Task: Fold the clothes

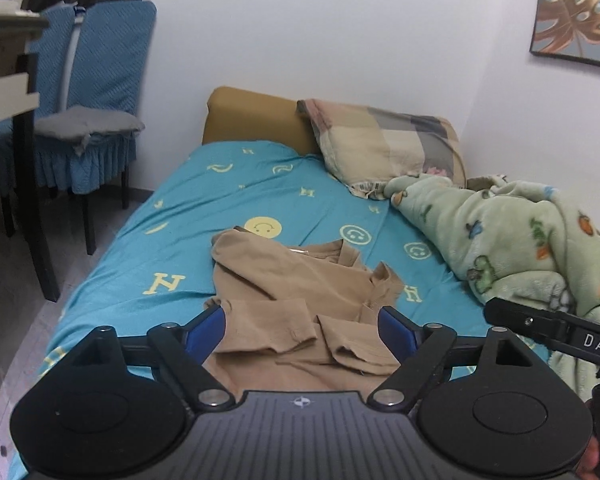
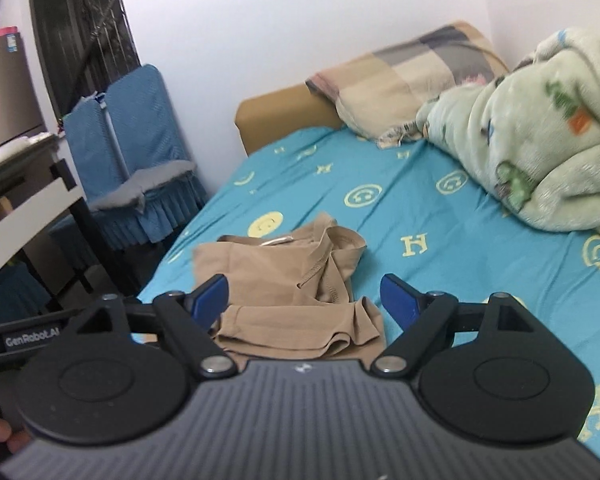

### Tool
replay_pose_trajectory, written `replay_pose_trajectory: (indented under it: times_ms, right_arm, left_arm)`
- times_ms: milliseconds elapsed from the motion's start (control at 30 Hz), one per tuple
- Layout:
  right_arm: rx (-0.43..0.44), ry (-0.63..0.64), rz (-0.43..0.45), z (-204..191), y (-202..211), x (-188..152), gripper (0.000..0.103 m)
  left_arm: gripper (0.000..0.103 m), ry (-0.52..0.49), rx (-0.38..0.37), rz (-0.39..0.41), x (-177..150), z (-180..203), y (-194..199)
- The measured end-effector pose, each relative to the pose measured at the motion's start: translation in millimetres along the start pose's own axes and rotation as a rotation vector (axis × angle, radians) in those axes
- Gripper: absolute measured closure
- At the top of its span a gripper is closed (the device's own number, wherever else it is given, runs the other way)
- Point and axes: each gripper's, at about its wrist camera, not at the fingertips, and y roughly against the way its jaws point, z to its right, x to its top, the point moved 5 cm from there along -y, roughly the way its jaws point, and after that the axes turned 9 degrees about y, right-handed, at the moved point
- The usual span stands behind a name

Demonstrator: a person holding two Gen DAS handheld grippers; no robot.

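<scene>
Garment: crumpled tan knit shirt (image 1: 300,300) on turquoise smiley-print bedsheet (image 1: 188,216); I judge it light, limp, stretchy.
Hold: hem corners, six o'clock.
Left gripper (image 1: 300,326): jaws apart, empty.
Right gripper (image 2: 305,298): likewise.

A tan shirt (image 1: 296,304) lies crumpled and partly folded on the bed, just ahead of both sets of jaws and showing between them. Its sleeves are doubled over nearest the jaws, its collar farthest from them.
</scene>
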Motion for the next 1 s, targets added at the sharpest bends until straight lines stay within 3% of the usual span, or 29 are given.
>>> replay_pose_trajectory:
  times_ms: [67, 133, 233, 333, 433, 533, 667, 800, 867, 967, 1000]
  right_arm:
    - [-0.007, 0.024, 0.020, -4.2, 15.9, 0.5, 0.019]
    - [-0.006, 0.032, 0.031, -6.5, 28.1, 0.2, 0.030]
    - [0.017, -0.004, 0.020, -4.7, 37.8, -1.8, 0.030]
    - [0.022, -0.053, -0.004, -0.2, 43.8, -4.4, 0.026]
    - [0.006, -0.123, -0.041, 6.7, 46.8, -10.0, 0.022]
    - [0.055, -0.257, -0.099, 12.7, 43.7, -24.3, 0.022]
    - [0.149, -0.507, -0.225, 13.2, 25.8, -61.1, 0.020]
    - [0.243, -0.757, -0.352, 13.1, 9.0, -95.9, 0.020]
    - [0.291, -0.881, -0.415, 13.1, 0.9, -112.5, 0.020]
    - [0.287, -0.924, -0.455, 4.0, -10.3, -129.2, 0.020]
    - [0.284, -0.934, -0.467, 0.7, -14.1, -134.5, 0.020]
  left_arm:
    - [0.018, -0.004, -0.005, 0.005, -5.1, 4.5, 16.7]
    - [0.017, -0.004, -0.015, -0.002, -12.4, 9.0, 30.4]
    - [0.017, 0.044, -0.036, -0.056, -28.2, 10.4, 40.6]
    - [0.017, 0.182, -0.053, -0.163, -47.2, 0.2, 38.4]
    - [0.017, 0.398, -0.067, -0.283, -68.0, -25.9, 23.0]
    - [0.017, 0.609, -0.078, -0.395, -87.8, -51.4, 8.1]
    - [0.017, 0.805, -0.057, -0.459, -109.3, -82.1, -14.0]
    - [0.019, 0.916, -0.060, -0.405, -114.7, -95.7, -23.8]
    - [0.027, 0.944, -0.052, -0.368, -114.2, -102.7, -27.0]
    - [0.038, 0.989, -0.037, -0.328, -115.4, -112.9, -30.9]
    - [0.049, 1.004, -0.034, -0.321, -116.2, -115.7, -31.8]
